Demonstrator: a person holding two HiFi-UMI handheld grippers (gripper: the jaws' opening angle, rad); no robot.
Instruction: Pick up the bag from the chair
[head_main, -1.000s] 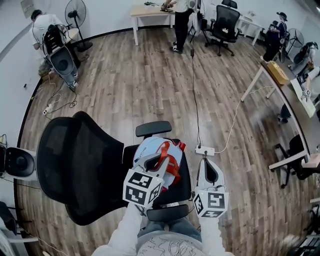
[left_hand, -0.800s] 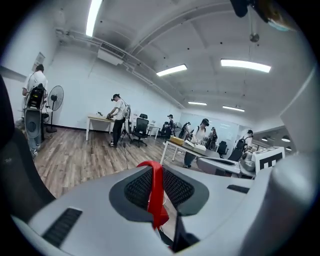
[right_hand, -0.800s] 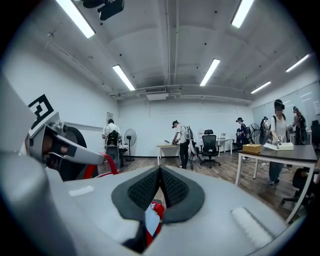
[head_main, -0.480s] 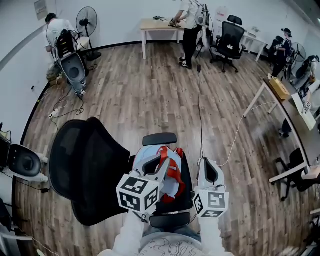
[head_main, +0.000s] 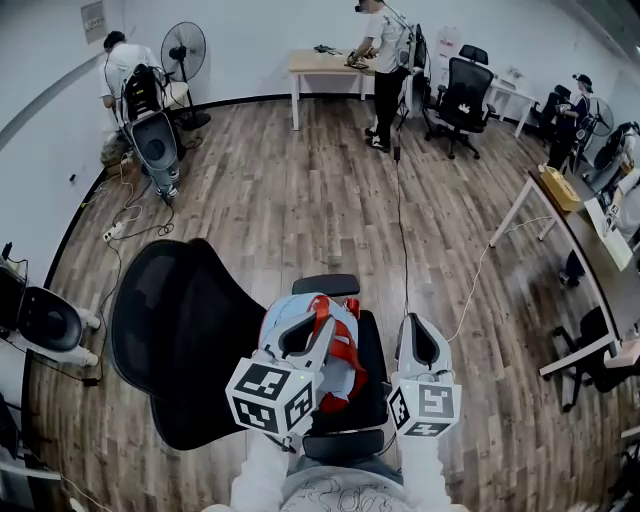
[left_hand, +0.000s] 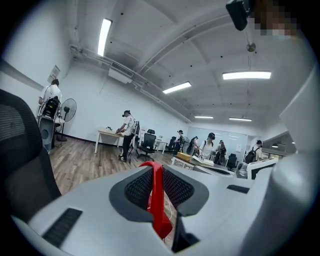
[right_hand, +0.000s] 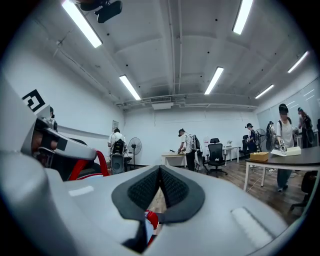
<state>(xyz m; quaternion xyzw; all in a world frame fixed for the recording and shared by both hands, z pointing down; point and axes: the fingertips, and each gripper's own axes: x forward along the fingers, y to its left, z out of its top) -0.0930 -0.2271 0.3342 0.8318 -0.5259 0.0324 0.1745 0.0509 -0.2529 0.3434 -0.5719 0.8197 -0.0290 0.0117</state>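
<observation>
Now your left claw (head_main: 314, 322) pinches the red strap (left_hand: 156, 200) and has tipped up, so the bag (head_main: 280, 312) looks to be lifting off the chair (head_main: 180, 330). Your right claw (head_main: 418, 326) is pressed together, empty.

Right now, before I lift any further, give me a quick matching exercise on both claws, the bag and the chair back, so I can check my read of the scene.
Things:
1. left claw
2. right claw
3. bag
4. chair back

States or colours:
A. black mesh
B. shut, nothing between the pads
C. shut on the red strap
D. light blue

Pairs: 1-C, 2-B, 3-D, 4-A
</observation>
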